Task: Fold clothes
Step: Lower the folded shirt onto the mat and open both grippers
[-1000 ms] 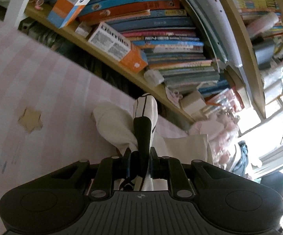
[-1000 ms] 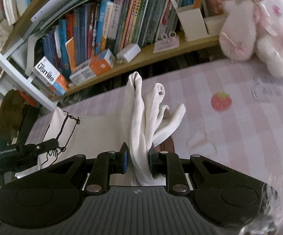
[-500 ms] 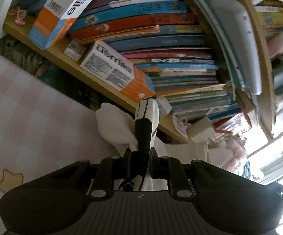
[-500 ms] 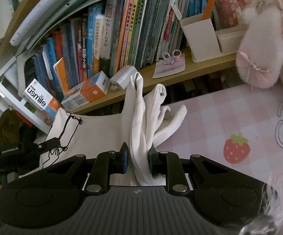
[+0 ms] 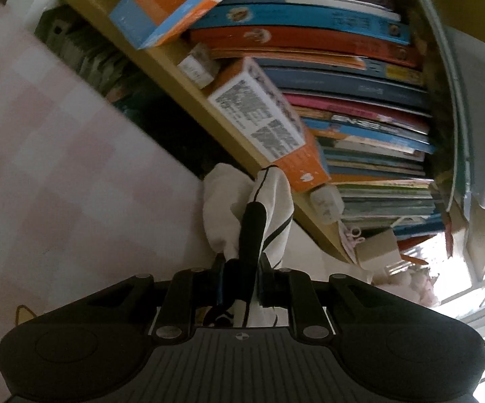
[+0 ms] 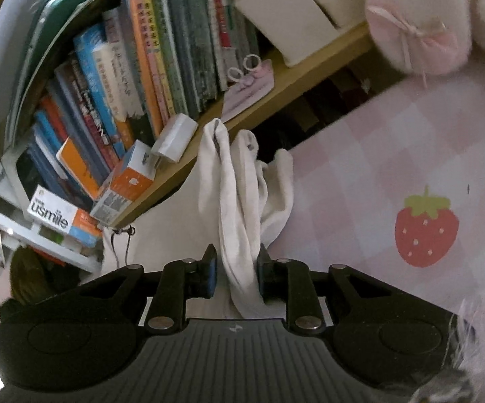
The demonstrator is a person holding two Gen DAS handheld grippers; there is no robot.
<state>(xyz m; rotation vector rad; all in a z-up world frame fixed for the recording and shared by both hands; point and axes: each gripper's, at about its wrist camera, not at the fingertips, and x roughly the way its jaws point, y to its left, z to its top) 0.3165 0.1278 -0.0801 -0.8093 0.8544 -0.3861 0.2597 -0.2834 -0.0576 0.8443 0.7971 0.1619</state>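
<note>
My left gripper was clenched on a bunch of the one white garment, black lines showing on the fold, though its jaws had just been easing apart. My right gripper had also just been opening. The cloth stood between its jaws and leaned on one pad, with a clear gap at the other, so the hold was let go.

The rest of the garment lay spread on the pink checked cover, near the shelf edge. One strawberry print sat on the cover, well to the side.

Beyond the garment ran a wooden shelf. On it I counted two orange-and-white boxes. The first box read "usmile"; the print on the second box was too small to read. One small white block lay beside them, and one white holder stood further along. I could not count the row of books, and their spines were too blurred to read. One pink plush toy sat at the far corner.
</note>
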